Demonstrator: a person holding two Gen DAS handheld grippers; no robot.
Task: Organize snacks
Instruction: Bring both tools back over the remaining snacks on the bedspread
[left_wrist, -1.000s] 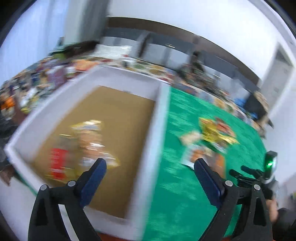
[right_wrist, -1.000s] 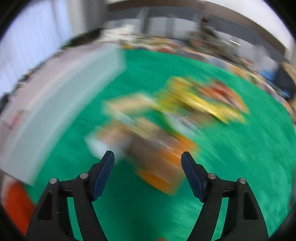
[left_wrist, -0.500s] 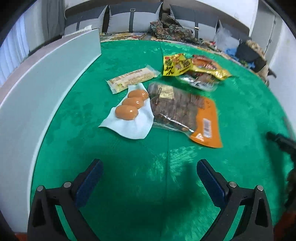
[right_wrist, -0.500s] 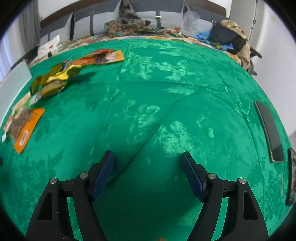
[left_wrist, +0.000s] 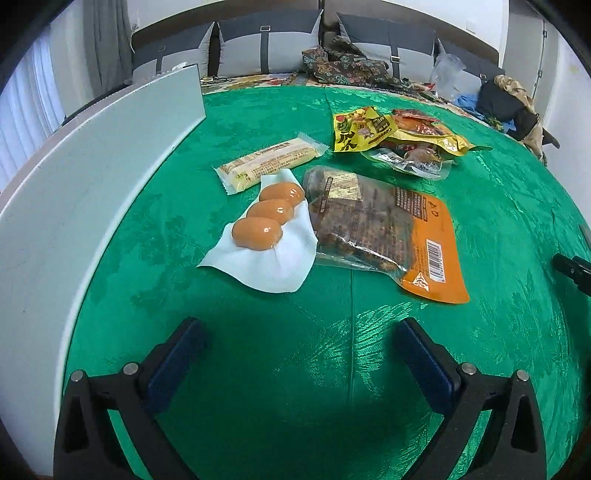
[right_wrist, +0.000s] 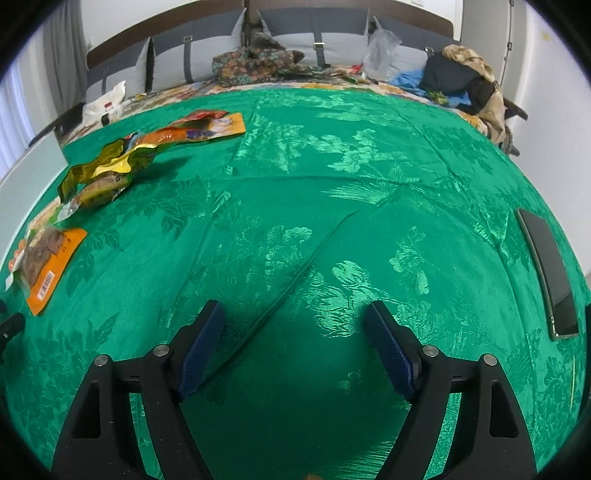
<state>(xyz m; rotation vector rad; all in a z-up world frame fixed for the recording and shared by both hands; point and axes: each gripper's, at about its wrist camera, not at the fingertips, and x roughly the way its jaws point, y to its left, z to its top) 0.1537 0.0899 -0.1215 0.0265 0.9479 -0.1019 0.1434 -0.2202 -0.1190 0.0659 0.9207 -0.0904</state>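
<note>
Several snack packs lie on the green cloth (left_wrist: 258, 369) ahead of my left gripper (left_wrist: 298, 326), which is open and empty. Nearest is a white pack of three brown eggs (left_wrist: 271, 236), with an orange-and-clear pack of brown pieces (left_wrist: 380, 229) beside it. Behind them are a beige bar (left_wrist: 269, 162), a yellow pack (left_wrist: 362, 129), and a clear pack (left_wrist: 410, 158). My right gripper (right_wrist: 293, 308) hovers over bare cloth with its jaws opening and nothing between them. The snacks sit far to its left, the orange pack (right_wrist: 48, 266) closest.
A white box wall (left_wrist: 92, 184) runs along the left of the cloth. A dark phone (right_wrist: 550, 273) lies near the right edge. Beyond the cloth are cushions, patterned fabric (right_wrist: 258, 59) and piled clothes (right_wrist: 465, 81). The right gripper's tip (left_wrist: 572, 271) shows at the left view's right edge.
A second ago both views were swinging fast, the left past the open white box. Both have since settled over the cloth and held still. The right jaws stand slightly wider.
</note>
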